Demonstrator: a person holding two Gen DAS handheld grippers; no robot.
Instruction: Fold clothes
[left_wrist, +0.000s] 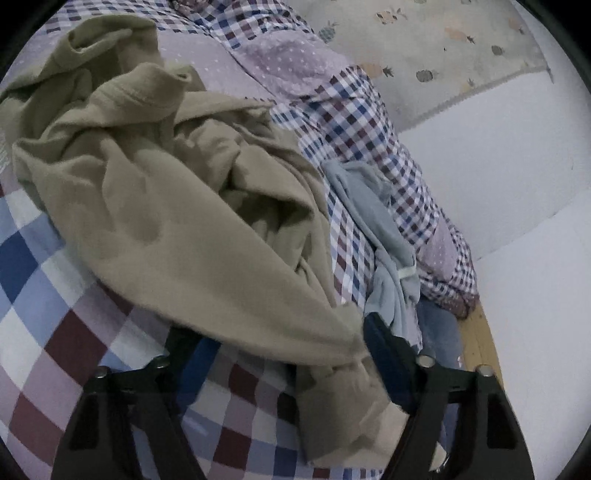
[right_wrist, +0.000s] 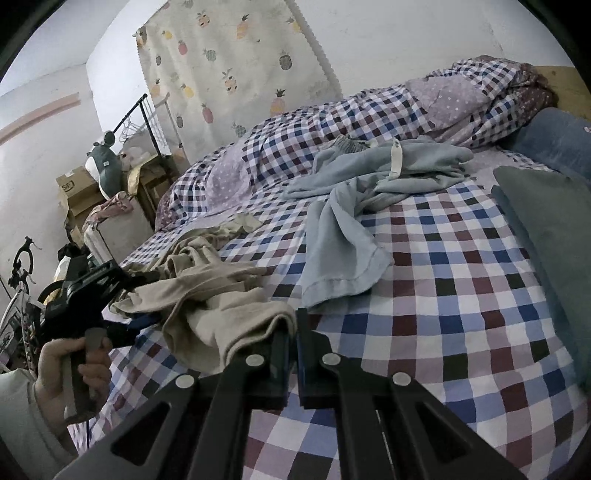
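A crumpled beige garment (left_wrist: 177, 206) lies on the checked bed sheet (left_wrist: 55, 332). My left gripper (left_wrist: 277, 328) is open, its fingers (left_wrist: 388, 350) spread wide, and a beige fold lies across the gap and against the right finger. In the right wrist view the same beige garment (right_wrist: 207, 295) sits at the bed's near left. My right gripper (right_wrist: 291, 332) is shut on its near edge. A hand (right_wrist: 74, 362) holds the left gripper (right_wrist: 147, 299) at the garment's left side. A light blue garment (right_wrist: 351, 221) lies rumpled mid-bed, apart from both grippers, and the light blue garment (left_wrist: 373, 221) also shows at the left wrist view's right.
A bundled checked quilt (right_wrist: 369, 110) runs along the far side by the wall. A blue pillow (right_wrist: 554, 144) and a grey-green cushion (right_wrist: 546, 221) lie at the right. Boxes and a plush toy (right_wrist: 103, 162) stand off the bed's left, under a pineapple curtain (right_wrist: 240, 74).
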